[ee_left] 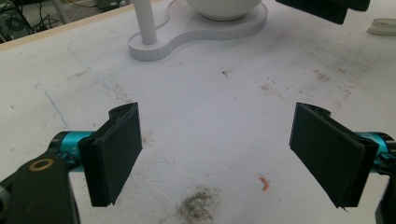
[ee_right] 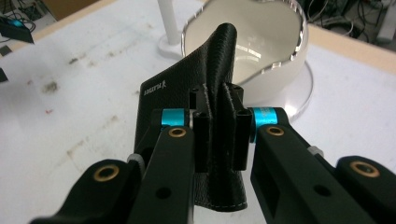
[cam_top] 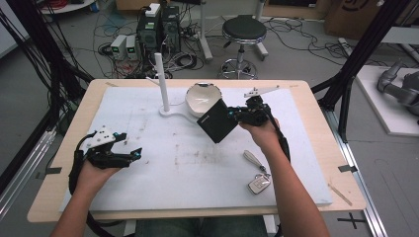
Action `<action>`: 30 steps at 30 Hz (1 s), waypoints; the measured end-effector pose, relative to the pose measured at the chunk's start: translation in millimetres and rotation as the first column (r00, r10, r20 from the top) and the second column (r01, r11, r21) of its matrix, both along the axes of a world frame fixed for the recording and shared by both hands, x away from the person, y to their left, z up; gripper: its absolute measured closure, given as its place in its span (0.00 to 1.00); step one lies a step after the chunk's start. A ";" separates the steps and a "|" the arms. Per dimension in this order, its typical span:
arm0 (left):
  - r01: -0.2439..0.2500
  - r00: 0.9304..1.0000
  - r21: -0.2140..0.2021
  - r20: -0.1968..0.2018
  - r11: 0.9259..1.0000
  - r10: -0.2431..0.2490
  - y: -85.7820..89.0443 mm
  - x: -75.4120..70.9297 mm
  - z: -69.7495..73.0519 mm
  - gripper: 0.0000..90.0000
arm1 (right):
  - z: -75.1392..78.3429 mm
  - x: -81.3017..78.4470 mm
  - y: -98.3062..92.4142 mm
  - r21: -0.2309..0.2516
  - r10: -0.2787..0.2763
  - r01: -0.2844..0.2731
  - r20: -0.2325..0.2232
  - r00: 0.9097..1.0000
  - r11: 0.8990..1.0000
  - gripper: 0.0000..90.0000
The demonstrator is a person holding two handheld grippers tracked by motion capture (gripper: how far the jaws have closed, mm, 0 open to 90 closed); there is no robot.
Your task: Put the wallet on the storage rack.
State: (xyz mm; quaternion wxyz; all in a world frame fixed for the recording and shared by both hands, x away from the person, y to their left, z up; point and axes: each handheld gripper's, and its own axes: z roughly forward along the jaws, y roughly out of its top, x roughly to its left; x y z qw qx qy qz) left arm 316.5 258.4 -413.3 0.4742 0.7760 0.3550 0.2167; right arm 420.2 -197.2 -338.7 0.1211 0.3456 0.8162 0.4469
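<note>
Black wallet (cam_top: 218,121) clamped in right tongs (cam_top: 236,116), above white bowl's (cam_top: 201,96) rim; left tongs (cam_top: 129,156) agape, holding nothing.

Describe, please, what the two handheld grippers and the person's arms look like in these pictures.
Both the left gripper and the right gripper are black, with turquoise collars and brass-coloured rivets on the linkages. Each has two flat black rectangular pads, a grey three-cornered plate on top and a black cable trailing off. The forearms are bare, with no sleeves or gloves in sight.
</note>
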 end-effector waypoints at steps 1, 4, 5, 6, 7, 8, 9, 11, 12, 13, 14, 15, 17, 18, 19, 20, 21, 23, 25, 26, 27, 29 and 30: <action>-0.001 1.000 0.000 0.000 1.000 0.001 0.0 0.0 0.0 0.19 | 7.9 1.2 1.3 0.004 0.004 -0.004 0.016 1.000 1.000 0.93; -0.006 1.000 -0.003 0.001 1.000 0.006 1.0 0.1 0.1 0.19 | 21.2 3.4 4.5 0.012 0.001 -0.001 0.036 0.999 1.000 0.93; -0.008 1.000 -0.005 0.000 1.000 0.008 1.1 0.2 -0.1 0.19 | 24.0 4.3 5.0 0.009 0.001 -0.002 0.046 0.999 1.000 0.93; -0.008 1.000 -0.005 0.000 1.000 0.008 1.1 0.2 -0.1 0.19 | 24.0 4.3 5.0 0.009 0.001 -0.002 0.046 0.999 1.000 0.93; -0.006 1.000 -0.004 0.000 1.000 0.006 1.2 0.2 -0.1 0.19 | 27.7 5.6 5.8 0.011 0.000 0.000 0.055 0.998 1.000 0.93; -0.003 1.000 -0.006 0.001 1.000 0.003 1.0 0.2 0.1 0.19 | 31.3 6.6 6.6 0.015 -0.003 0.002 0.058 0.998 1.000 0.93; -0.004 1.000 -0.010 0.004 1.000 0.004 0.6 0.0 0.1 0.19 | 35.5 8.2 7.6 0.015 -0.004 0.003 0.067 0.998 1.000 0.93; -0.001 1.000 -0.007 0.005 1.000 0.001 0.2 0.1 0.2 0.19 | 42.8 11.4 11.4 0.013 -0.005 0.003 0.087 0.996 1.000 0.93; -0.001 1.000 -0.007 0.002 1.000 0.001 0.1 0.2 0.0 0.19 | 42.8 11.4 11.4 0.013 -0.005 0.003 0.087 0.996 1.000 0.93; 0.000 1.000 -0.003 0.002 1.000 0.000 0.3 0.4 -0.1 0.19 | 45.0 12.7 12.5 0.011 -0.008 0.007 0.091 0.996 1.000 0.93; -0.004 1.000 -0.009 0.001 1.000 0.004 0.1 0.4 -0.2 0.19 | 47.8 15.2 14.0 0.011 -0.008 0.007 0.094 0.996 1.000 0.93; -0.005 1.000 -0.009 0.001 1.000 0.005 0.1 0.5 -0.3 0.19 | 50.0 17.4 15.3 0.006 -0.011 0.011 0.093 0.996 1.000 0.93; -0.004 1.000 -0.010 0.002 1.000 0.004 0.3 0.6 -0.2 0.19 | 53.7 21.2 17.6 0.003 -0.015 0.015 0.111 0.994 1.000 0.93; -0.002 1.000 -0.010 0.001 1.000 0.002 0.2 0.6 -0.3 0.19 | 55.7 23.4 18.8 0.002 -0.020 0.020 0.112 0.994 1.000 0.93; -0.002 1.000 -0.009 0.001 1.000 0.002 0.2 0.7 -0.3 0.19 | 57.5 25.7 20.2 0.002 -0.021 0.021 0.112 0.993 1.000 0.93; -0.002 1.000 -0.007 0.000 1.000 0.002 0.2 0.8 -0.3 0.19 | 59.6 28.1 21.7 -0.005 -0.024 0.025 0.112 0.993 1.000 0.93; 0.002 1.000 -0.006 0.000 1.000 -0.002 0.1 0.9 -0.3 0.19 | 61.4 30.3 23.3 -0.010 -0.026 0.027 0.117 0.993 1.000 0.93; 0.001 1.000 -0.006 -0.001 1.000 -0.001 0.0 0.9 -0.1 0.19 | 64.9 33.8 26.4 -0.015 -0.027 0.029 0.123 0.992 0.999 0.93; 0.002 1.000 -0.005 0.000 1.000 -0.002 0.1 1.3 0.3 0.19 | 67.1 37.9 29.3 -0.015 -0.023 0.025 0.130 0.991 1.000 0.93; 0.002 1.000 -0.005 0.000 1.000 -0.002 0.2 1.3 0.6 0.19 | 67.9 39.0 30.9 -0.018 -0.027 0.029 0.127 0.992 0.999 0.93; 0.002 1.000 -0.006 0.000 1.000 -0.002 0.3 1.4 0.7 0.19 | 68.1 40.8 32.2 -0.021 -0.027 0.030 0.132 0.991 0.999 0.93; 0.004 1.000 -0.005 -0.001 1.000 -0.004 -0.2 1.4 0.4 0.19 | 68.1 43.8 34.6 -0.027 -0.031 0.035 0.130 0.991 0.999 0.93; 0.008 1.000 -0.002 -0.001 1.000 -0.008 -0.3 1.5 0.3 0.19 | 67.8 45.5 35.5 -0.029 -0.033 0.037 0.130 0.991 0.999 0.93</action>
